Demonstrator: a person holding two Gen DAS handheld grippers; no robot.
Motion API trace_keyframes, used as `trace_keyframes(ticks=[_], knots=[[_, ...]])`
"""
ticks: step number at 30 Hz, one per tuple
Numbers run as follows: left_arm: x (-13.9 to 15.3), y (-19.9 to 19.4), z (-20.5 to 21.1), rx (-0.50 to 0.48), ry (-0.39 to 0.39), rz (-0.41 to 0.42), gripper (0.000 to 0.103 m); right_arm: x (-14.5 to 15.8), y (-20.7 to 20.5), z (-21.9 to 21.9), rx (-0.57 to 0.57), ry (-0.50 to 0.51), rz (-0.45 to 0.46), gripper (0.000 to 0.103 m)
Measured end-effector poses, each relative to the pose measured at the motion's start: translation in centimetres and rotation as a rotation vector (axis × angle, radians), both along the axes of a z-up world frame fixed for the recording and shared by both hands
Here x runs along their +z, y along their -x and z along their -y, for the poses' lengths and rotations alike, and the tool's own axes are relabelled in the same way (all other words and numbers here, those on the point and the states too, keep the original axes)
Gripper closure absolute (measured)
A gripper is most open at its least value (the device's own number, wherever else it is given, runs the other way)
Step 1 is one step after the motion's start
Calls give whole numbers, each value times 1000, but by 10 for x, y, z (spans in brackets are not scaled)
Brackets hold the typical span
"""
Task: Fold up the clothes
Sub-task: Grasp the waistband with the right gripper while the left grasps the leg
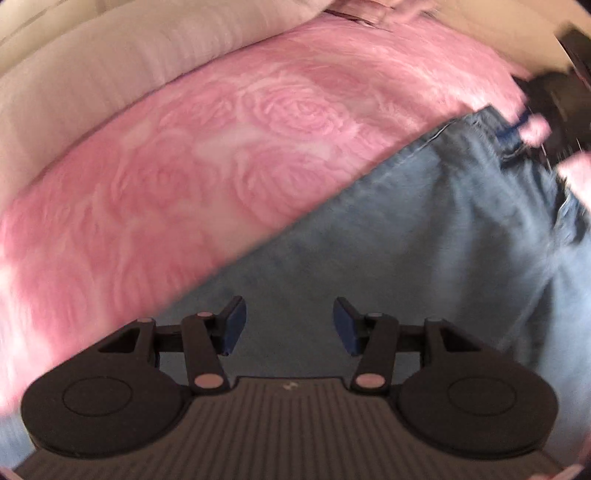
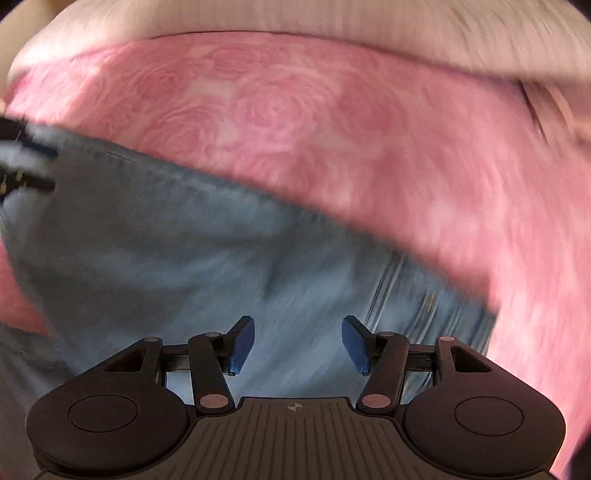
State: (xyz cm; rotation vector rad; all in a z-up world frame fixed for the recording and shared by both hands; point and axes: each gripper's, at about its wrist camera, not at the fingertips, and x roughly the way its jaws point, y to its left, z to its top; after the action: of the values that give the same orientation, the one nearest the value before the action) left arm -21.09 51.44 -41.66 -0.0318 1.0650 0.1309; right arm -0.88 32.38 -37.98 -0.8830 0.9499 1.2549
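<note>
Blue denim jeans [image 1: 406,240] lie spread on a pink rose-patterned bedspread [image 1: 221,147]. My left gripper [image 1: 289,321] hovers open over the denim with nothing between its blue pads. In the right wrist view my right gripper [image 2: 298,339] is also open and empty above the jeans [image 2: 166,240], near a stitched seam. Both views are smeared by motion. The other gripper shows as a dark blur at the upper right of the left wrist view, beside a person's hand [image 1: 576,173]. Whether any pad touches the cloth I cannot tell.
A pale striped pillow [image 1: 110,62] lies along the far side of the bedspread [image 2: 369,129], and it also fills the top of the right wrist view as the pillow [image 2: 332,18]. Pink cover surrounds the jeans on the far side.
</note>
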Motion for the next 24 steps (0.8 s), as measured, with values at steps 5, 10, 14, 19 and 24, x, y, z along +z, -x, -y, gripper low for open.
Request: trace_keyframes(ticks=[5,10,14,19,24], knots=[[-21,-14,-37,-133,-24,-6,55,-14,-38,-35,104,-12,45,46],[-44,-15,-56,-258,23,-43,52,-40,-61,-59,195,42,65,46],[-44,-18,-69,-247,95,-32,66,-52,-76,-69,179,53,-17,48],[-34,-14,-44,-258,-11,-41,97,-45,-70,-63,201,54,-10,87],[3,14,-7,-125,-134,27,100,-9,-39,-33,253,-67,151,91]])
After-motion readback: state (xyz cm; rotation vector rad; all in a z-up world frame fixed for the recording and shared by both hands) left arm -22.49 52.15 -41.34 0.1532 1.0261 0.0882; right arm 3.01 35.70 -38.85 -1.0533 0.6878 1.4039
